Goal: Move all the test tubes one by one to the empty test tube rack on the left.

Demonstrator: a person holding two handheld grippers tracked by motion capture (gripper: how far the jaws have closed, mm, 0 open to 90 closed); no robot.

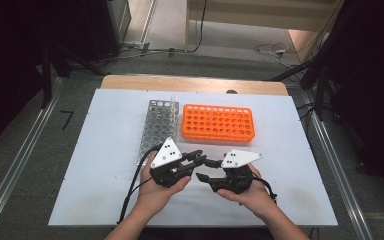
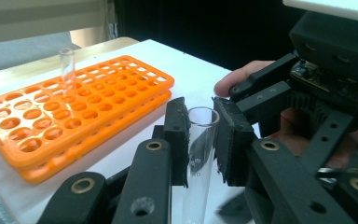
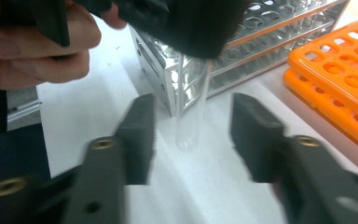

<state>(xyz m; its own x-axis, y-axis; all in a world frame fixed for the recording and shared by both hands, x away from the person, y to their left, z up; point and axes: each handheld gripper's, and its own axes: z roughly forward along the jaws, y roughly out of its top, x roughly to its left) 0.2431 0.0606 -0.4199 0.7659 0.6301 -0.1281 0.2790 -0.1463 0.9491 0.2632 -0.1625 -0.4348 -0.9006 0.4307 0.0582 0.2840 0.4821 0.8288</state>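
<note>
A clear test tube (image 2: 198,154) stands upright between the pads of my left gripper (image 2: 200,126), which is shut on it just below the open rim. In the high view my left gripper (image 1: 202,159) and right gripper (image 1: 207,171) meet nose to nose above the white mat, near its front. From the right gripper view the tube (image 3: 191,116) hangs down out of the left gripper (image 3: 182,23). My right gripper (image 3: 193,135) is open, with one jaw on each side of the tube's lower end and a gap to both.
An orange tube rack (image 1: 219,122) lies behind the grippers, and a metal rack (image 1: 157,127) lies to its left. Another clear tube (image 1: 171,102) stands at the metal rack's far right corner. The white mat (image 1: 105,150) covers a wooden table.
</note>
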